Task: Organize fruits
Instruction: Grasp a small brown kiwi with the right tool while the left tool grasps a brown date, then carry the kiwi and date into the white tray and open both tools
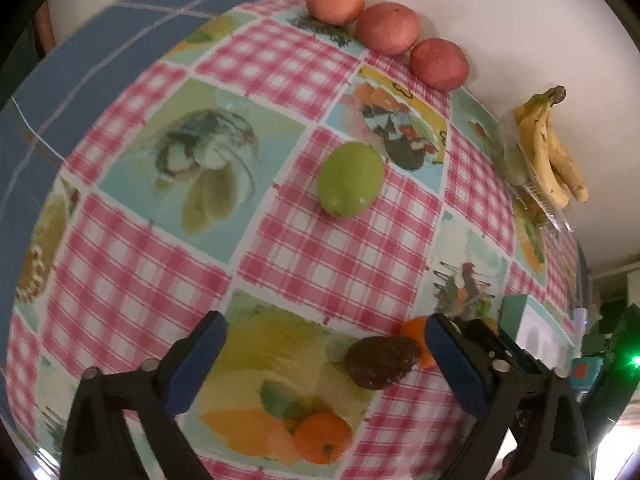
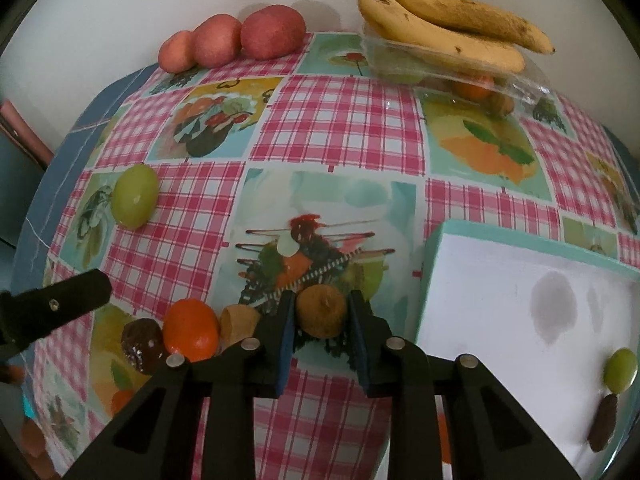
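My right gripper is shut on a small round brown fruit low over the checked tablecloth. To its left lie a tan fruit, a small orange fruit and a dark brown fruit. My left gripper stands open above the dark brown fruit, which sits between the fingers, nearer the right one, with the pads clear of it. The orange fruit peeks out behind that finger. A green fruit lies farther out on the cloth.
A white box with a teal rim at the right holds a green fruit and a dark fruit. Three red fruits line the wall. Bananas rest on a clear plastic container. One left gripper finger shows at the left.
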Tool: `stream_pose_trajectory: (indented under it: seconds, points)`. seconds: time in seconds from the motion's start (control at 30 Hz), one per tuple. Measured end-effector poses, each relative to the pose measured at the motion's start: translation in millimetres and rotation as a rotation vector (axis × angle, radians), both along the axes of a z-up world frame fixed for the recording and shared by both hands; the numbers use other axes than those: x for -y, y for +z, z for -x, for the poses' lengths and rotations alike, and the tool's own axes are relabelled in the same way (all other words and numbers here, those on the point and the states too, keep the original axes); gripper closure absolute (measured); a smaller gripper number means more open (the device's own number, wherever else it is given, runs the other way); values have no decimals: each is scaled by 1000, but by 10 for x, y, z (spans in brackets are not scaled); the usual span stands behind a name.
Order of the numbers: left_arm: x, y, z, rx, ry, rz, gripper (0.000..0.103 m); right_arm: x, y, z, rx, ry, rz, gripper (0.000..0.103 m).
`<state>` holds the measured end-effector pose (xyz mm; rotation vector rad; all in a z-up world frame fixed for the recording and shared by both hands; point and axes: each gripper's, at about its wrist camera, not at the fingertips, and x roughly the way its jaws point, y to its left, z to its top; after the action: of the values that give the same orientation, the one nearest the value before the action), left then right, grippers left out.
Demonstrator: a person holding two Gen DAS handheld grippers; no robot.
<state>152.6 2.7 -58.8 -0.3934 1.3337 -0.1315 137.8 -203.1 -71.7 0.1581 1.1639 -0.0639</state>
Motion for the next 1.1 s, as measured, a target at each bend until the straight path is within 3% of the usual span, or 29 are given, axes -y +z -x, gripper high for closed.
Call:
stream_pose_trajectory:
  seconds: [0.17, 0.3, 0.37, 0.6, 1.1]
  points:
    - [94, -11, 43, -11, -25, -5, 13, 37, 132, 65, 19, -7, -37, 76]
    - [183, -11, 84, -19, -51, 14, 24, 57, 249, 123, 42, -13, -54, 76]
    - [217, -26, 98, -27, -58, 19, 25, 85, 295, 156, 50, -20, -58, 76]
    - [300, -42, 123, -40, -79, 55, 53, 277, 438, 281, 76, -59, -80, 76]
    - [219, 109, 117, 12, -30, 41, 54, 648, 531, 470, 97, -153, -130, 76]
